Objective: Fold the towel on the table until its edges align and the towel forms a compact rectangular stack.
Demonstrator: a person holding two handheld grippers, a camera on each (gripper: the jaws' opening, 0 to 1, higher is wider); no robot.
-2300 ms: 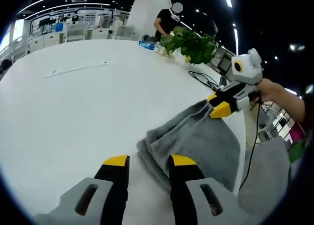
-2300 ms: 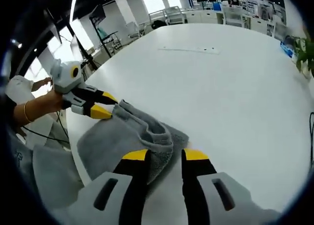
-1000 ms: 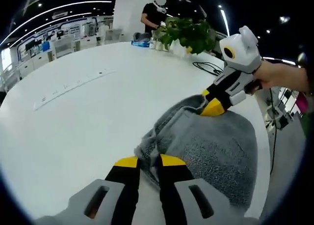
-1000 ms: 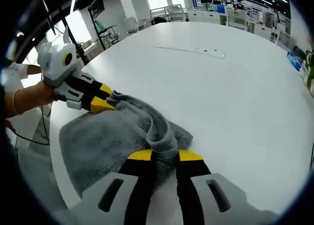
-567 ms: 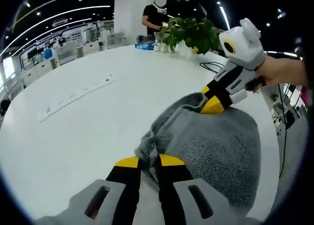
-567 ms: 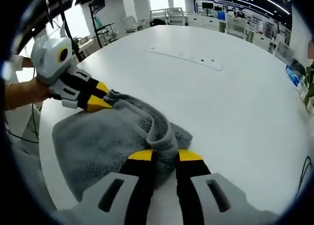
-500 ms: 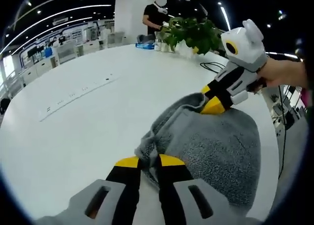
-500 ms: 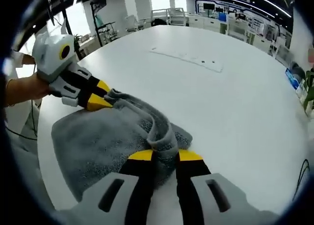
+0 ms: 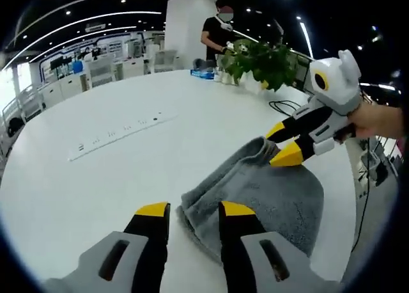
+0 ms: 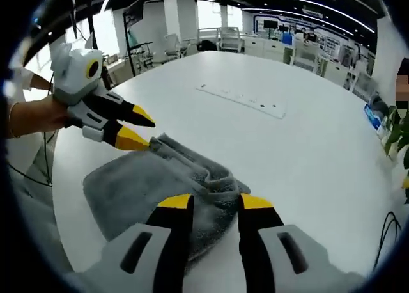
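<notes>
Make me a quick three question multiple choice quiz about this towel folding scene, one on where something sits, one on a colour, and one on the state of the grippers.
1. Where does the potted plant stand relative to the towel?
A. On the towel
B. Further back on the table, beyond it
C. On the floor

2. What colour is the towel?
A. Grey
B. Red
C. Blue

3. How do the jaws of the left gripper and right gripper stand?
A. Both clamped on the towel
B. One open, one clamped
C. Both open, holding nothing

Answers:
1. B, the left gripper view shows the plant far back on the white table.
2. A, the cloth is grey in both views.
3. C, each pair of yellow tips is spread, with the towel lying loose.
</notes>
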